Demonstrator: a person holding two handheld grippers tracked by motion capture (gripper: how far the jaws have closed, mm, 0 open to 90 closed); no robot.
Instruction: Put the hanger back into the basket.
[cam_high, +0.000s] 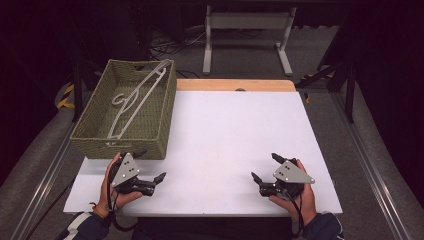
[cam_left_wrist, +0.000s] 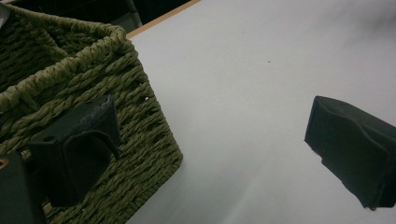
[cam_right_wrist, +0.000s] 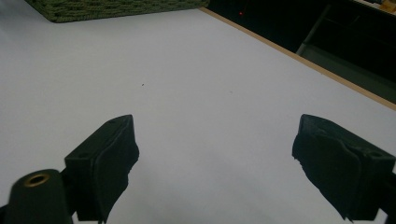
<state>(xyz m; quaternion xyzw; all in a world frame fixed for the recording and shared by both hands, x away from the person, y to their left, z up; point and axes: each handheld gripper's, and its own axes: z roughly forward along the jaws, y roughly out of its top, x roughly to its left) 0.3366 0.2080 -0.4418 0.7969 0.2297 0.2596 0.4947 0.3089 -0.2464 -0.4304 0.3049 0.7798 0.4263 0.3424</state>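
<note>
High view shows a green woven basket (cam_high: 95, 127) on the far left part of the white worktop (cam_high: 225, 135). Inside the basket lies one white hanger (cam_high: 136, 100). Nothing else can be seen in the basket.

The hanger is long and thin. Its long side runs from the near left of the basket up to the far right corner, where one end leans on the rim. Its hook sits near the middle of the basket.

The left hand-held gripper (cam_high: 150, 167) is just beside the near wall of the basket. Its jaws are spread wide and hold nothing. In the left gripper view, one jaw sits right in front of the woven wall, but I cannot tell if it touches. The hanger lies farther away from this gripper, over the wall and a bit to the left.

The right hand-held gripper (cam_high: 265, 167) is on the near right of the worktop, well apart from the basket. Its jaws are spread wide too, with only bare worktop between them.

So the left hand is much nearer to the hanger. I think it would have to lift up over the basket wall and then reach down to the thin white bar.
</note>
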